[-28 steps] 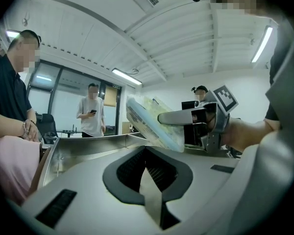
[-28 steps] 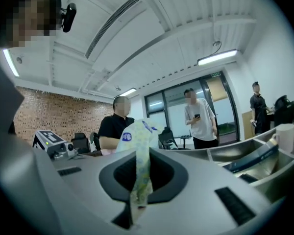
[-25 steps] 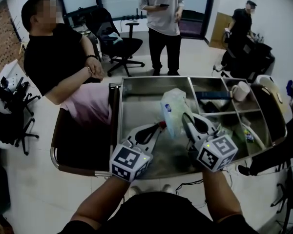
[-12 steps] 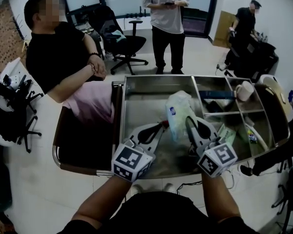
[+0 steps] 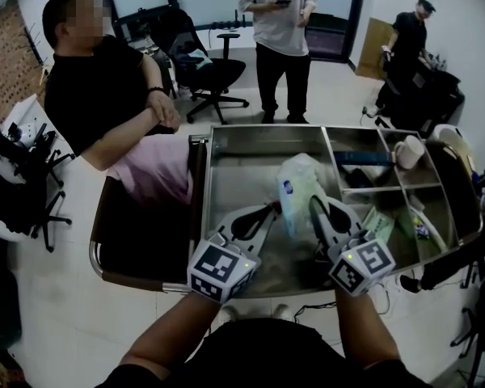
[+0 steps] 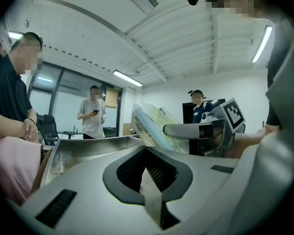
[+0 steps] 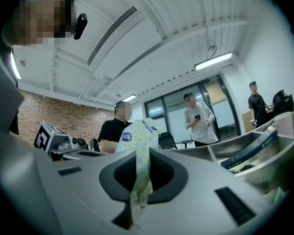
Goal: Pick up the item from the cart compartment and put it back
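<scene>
On your left sits a person in a black short-sleeved shirt (image 5: 97, 87) with a pink cloth (image 5: 149, 176) across the lap. Ahead of you, a standing person in a grey T-shirt (image 5: 283, 23) holds a dark phone (image 5: 284, 3), near a black swivel office chair (image 5: 206, 67). At far right, a person in black clothes and a cap (image 5: 408, 39) bends over what may be dark equipment.
</scene>
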Tool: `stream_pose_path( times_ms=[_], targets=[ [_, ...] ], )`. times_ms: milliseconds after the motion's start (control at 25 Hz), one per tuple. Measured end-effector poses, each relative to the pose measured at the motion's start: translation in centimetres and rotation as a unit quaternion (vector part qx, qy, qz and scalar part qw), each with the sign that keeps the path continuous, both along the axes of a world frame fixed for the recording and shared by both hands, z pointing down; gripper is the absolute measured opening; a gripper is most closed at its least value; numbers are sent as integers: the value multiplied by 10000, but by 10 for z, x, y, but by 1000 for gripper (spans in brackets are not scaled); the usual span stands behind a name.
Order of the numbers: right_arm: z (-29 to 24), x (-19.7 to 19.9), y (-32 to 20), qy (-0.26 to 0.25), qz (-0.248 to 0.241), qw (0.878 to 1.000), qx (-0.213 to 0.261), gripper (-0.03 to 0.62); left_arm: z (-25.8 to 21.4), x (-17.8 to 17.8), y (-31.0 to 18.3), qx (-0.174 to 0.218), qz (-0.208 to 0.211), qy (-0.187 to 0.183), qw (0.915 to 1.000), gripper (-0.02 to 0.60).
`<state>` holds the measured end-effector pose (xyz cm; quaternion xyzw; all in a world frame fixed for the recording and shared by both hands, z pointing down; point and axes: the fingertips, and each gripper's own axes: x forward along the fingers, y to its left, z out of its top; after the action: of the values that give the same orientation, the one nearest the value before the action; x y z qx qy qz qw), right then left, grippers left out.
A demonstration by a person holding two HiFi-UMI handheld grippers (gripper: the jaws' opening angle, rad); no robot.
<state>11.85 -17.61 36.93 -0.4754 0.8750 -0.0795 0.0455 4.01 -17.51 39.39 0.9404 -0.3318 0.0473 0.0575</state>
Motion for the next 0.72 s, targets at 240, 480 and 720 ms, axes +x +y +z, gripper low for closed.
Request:
stream_pose_path(
  times_ms=[240, 480, 720],
  targets=[
    [0, -1, 0, 17, -13, 10000, -2, 20, 1, 1, 0, -61, 32, -4, 10000, 2],
    [0, -1, 1, 31, -15, 10000, -6, 20, 1, 2, 1, -52, 71, 0, 10000, 2],
    [2, 0, 0, 81, -12, 10000, -28, 20, 0, 2, -1, -28, 14, 43, 10000, 0]
  ],
)
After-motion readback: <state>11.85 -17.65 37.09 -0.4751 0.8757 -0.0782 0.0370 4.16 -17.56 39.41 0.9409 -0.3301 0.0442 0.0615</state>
